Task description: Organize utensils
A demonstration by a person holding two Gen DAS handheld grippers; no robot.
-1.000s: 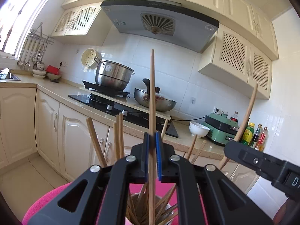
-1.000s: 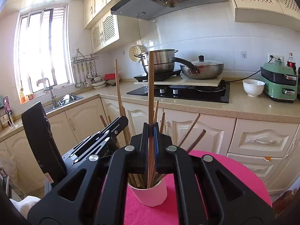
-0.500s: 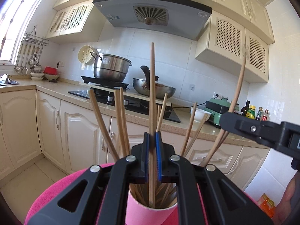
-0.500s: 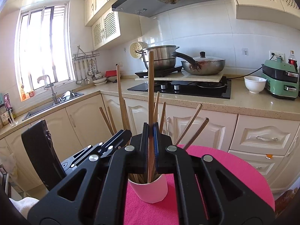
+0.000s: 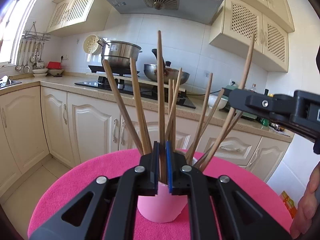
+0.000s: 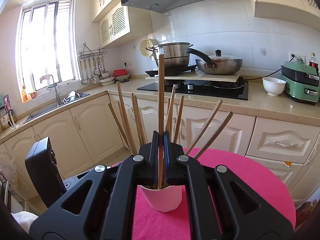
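Clenching one upright chopstick (image 5: pixel 161 92) in left tool (image 5: pixel 162 160), another chopstick (image 6: pixel 161 100) in right tool (image 6: pixel 160 156), lowering tips into cup (image 5: pixel 160 208) for neat storage.

A pale pink cup (image 5: pixel 160 206) stands on the hot-pink cloth of the round surface (image 5: pixel 84 182), bristling with plain brown wooden chopsticks (image 5: pixel 138 104). Each black gripper (image 5: pixel 162 166) carries blue pads (the right gripper (image 6: pixel 160 156) likewise). Toward twelve o'clock sit a steel-grey pot (image 6: pixel 174 55) and cream lattice-patterned cabinets (image 5: pixel 246 23); at two o'clock, a mint-green appliance (image 6: pixel 302 86).
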